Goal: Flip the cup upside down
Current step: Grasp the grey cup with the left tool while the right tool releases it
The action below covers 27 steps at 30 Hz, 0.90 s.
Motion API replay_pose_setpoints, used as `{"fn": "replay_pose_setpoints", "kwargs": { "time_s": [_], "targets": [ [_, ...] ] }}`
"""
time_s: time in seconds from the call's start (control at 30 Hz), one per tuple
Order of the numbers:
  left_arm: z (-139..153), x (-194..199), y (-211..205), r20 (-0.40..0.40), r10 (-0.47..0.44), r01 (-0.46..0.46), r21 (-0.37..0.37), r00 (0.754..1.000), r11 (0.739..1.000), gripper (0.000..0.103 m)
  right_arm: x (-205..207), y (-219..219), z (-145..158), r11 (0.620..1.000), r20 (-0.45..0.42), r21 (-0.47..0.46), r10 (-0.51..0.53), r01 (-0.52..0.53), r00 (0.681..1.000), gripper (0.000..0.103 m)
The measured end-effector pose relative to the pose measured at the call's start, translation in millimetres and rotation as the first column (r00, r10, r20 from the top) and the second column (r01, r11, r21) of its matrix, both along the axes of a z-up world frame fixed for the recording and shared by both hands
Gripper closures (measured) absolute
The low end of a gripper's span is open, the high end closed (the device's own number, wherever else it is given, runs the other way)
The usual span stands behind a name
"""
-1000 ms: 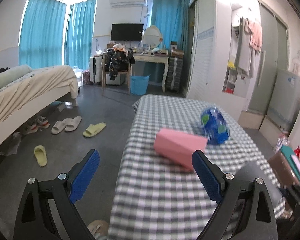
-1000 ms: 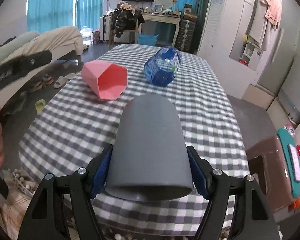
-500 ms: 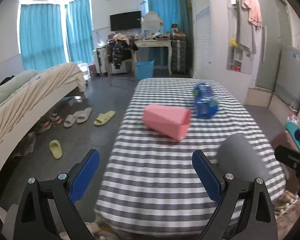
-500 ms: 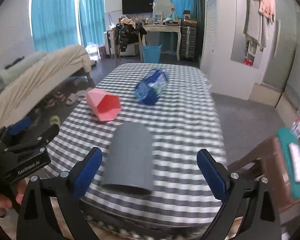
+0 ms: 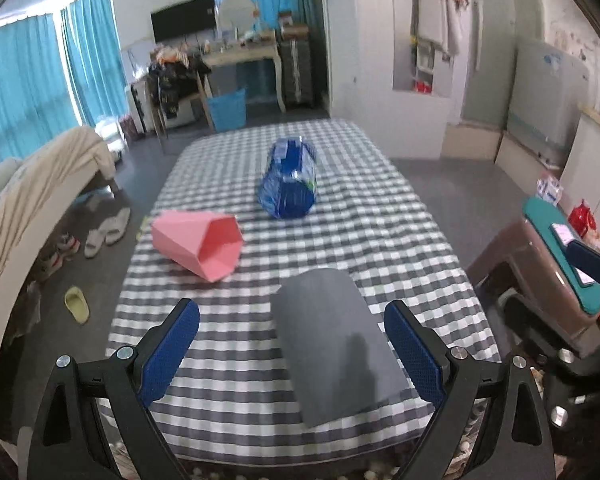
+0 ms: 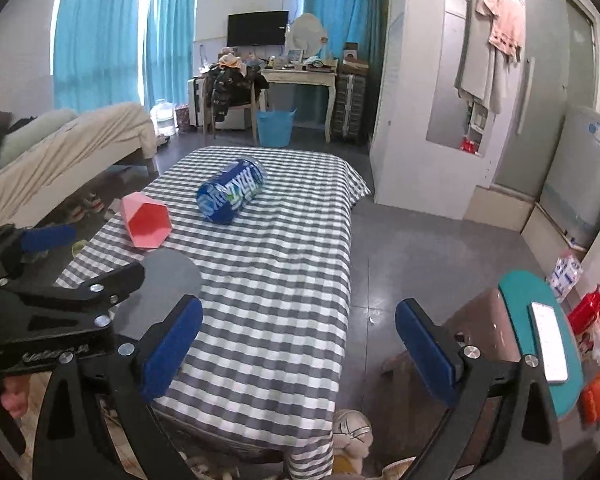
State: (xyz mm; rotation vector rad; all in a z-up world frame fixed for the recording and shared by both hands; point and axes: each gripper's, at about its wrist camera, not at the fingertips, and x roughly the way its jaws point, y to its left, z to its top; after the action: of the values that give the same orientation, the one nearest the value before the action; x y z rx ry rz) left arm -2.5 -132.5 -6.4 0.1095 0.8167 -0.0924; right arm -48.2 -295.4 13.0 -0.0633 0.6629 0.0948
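A grey cup (image 5: 334, 340) stands upside down near the front edge of the checked table (image 5: 400, 216). My left gripper (image 5: 292, 356) is open, its blue pads either side of the cup and apart from it. My right gripper (image 6: 298, 344) is open and empty, off the table's right front corner. In the right wrist view the grey cup (image 6: 168, 276) is partly hidden behind the left gripper's frame (image 6: 60, 312).
A pink faceted cup (image 5: 198, 240) lies on its side at the left of the table. A blue bottle (image 5: 290, 184) lies on its side further back. A brown stool with a teal top (image 6: 540, 344) stands to the right. A bed (image 6: 60, 148) is at left.
My right gripper let go of the grey cup, opened and drew back to the right. My left gripper swung right, so the cup now sits between its pads.
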Motion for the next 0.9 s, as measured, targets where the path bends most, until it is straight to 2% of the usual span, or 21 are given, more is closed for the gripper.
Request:
{"fn": "replay_pose_setpoints", "kwargs": {
  "time_s": [0.1, 0.2, 0.33, 0.47, 0.63, 0.7, 0.8, 0.9],
  "targets": [
    [-9, 14, 0, -0.069, -0.002, 0.000, -0.030, 0.998, 1.000, 0.007, 2, -8, -3, 0.999, 0.005, 0.034, -0.018, 0.018, 1.000, 0.005],
    [-17, 27, -4, -0.110, -0.002, -0.001, -0.029, 0.994, 1.000, 0.008, 6, -15, -8, 0.998, 0.000, 0.053, -0.035, 0.035, 0.999, 0.005],
    [-28, 42, -4, -0.202, -0.053, 0.032, -0.104, 0.978, 0.994, 0.008, 14, -17, -16, 0.998, -0.011, 0.040, -0.056, 0.056, 0.998, 0.005],
    [-41, 46, -12, -0.258, -0.074, 0.057, -0.074, 0.963, 0.996, 0.008, 19, -14, -23, 0.999, -0.021, 0.032, -0.041, 0.041, 0.999, 0.005],
    [-47, 46, -13, -0.274, -0.084, 0.069, -0.065, 0.958, 0.996, 0.010, 25, -15, -29, 0.998, -0.035, 0.039, -0.040, 0.041, 0.999, 0.005],
    [-46, 46, -9, -0.281, -0.074, 0.058, -0.065, 0.957, 0.996, 0.025, 26, -16, -30, 0.998, -0.038, 0.043, -0.043, 0.044, 0.998, 0.005],
    [-45, 51, -4, -0.302, -0.084, 0.054, -0.109, 0.950, 0.993, 0.025, 26, -17, -32, 0.998, -0.033, 0.041, -0.054, 0.055, 0.998, 0.005],
    [-39, 49, -2, -0.279, -0.086, 0.056, -0.115, 0.956, 0.992, 0.025, 25, -18, -31, 0.997, -0.021, 0.053, -0.058, 0.059, 0.998, 0.005]
  ]
}}
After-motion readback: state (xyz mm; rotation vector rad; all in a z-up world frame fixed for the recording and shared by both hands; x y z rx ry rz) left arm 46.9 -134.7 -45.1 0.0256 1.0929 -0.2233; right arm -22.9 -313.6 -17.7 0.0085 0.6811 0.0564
